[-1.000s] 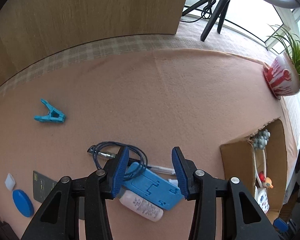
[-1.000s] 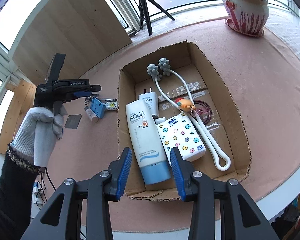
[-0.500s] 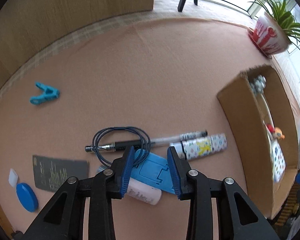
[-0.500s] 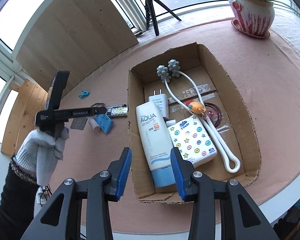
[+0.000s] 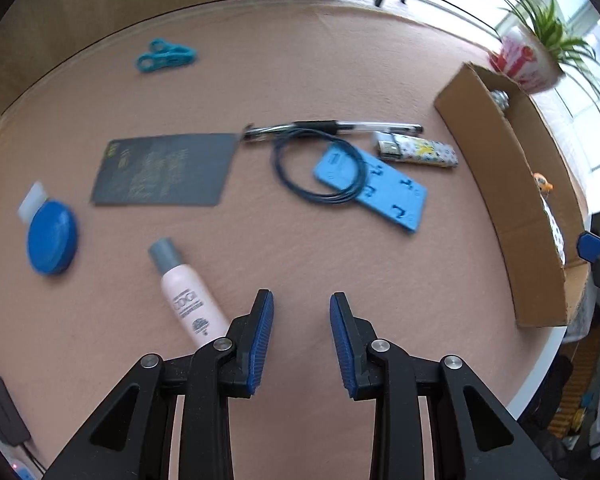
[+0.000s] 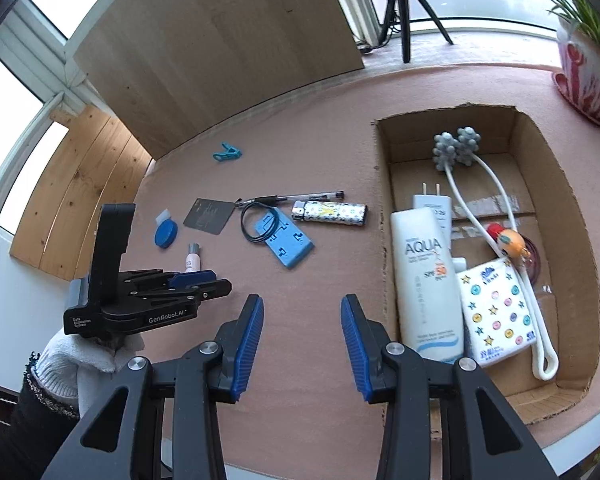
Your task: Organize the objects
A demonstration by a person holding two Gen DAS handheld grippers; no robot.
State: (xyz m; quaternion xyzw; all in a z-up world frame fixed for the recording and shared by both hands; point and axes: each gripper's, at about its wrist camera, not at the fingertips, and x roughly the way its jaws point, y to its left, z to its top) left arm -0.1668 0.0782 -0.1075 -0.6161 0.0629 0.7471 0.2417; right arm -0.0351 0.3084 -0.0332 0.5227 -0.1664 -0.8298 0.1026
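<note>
Pink tabletop [image 5: 300, 60], pink bottle [image 5: 190, 300] just left of left gripper [image 5: 301, 338], jaws apart, empty

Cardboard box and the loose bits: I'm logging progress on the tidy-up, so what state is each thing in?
Cardboard box: open-topped, partly filled.
Sunscreen tube: lying flat in the box.
Tissue pack: in the box.
Pink bottle: on its side, capped, on the table.
Blue phone stand: flat, cable loop across it.
Pen: lying on the table.
Left gripper: open, empty.
Right gripper: open, empty.
</note>
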